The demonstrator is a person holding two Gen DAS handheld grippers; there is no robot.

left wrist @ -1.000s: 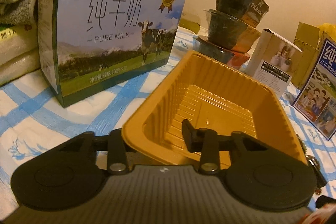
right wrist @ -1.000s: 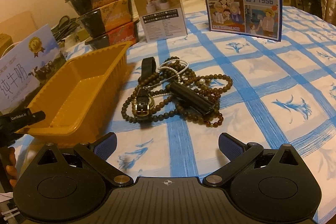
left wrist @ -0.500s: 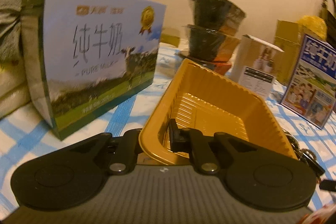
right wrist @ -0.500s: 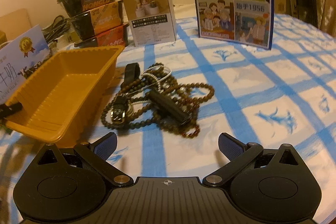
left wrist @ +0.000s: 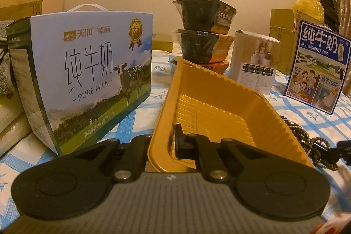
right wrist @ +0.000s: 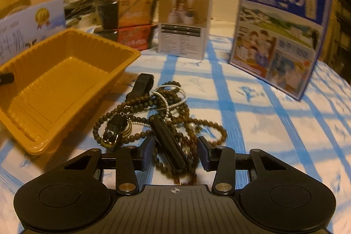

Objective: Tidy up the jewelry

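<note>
**Right gripper drops onto the jewelry pile while the left pins the tray**

Down and forward goes the right gripper (right wrist: 175,154) compared with a second back, when it hung well short of the heap with its jaws spread wide. From its own camera, the jaws now straddle the tangle of jewelry (right wrist: 158,122) on the desk (right wrist: 274,124), half closed either side of the black bar-shaped piece (right wrist: 170,146), not yet pinching it. The wooden bead strands (right wrist: 215,131) sprawl to the right; the orange tray (right wrist: 59,89) sits just left of the heap, nothing in it.

Over on the left camera, the left gripper (left wrist: 163,143) is clamped on the tray's near rim, one finger inside, one outside.

I'd call this the first pickup. Next: close on the bar and lift gently, since tangled beads could drag along.
</note>
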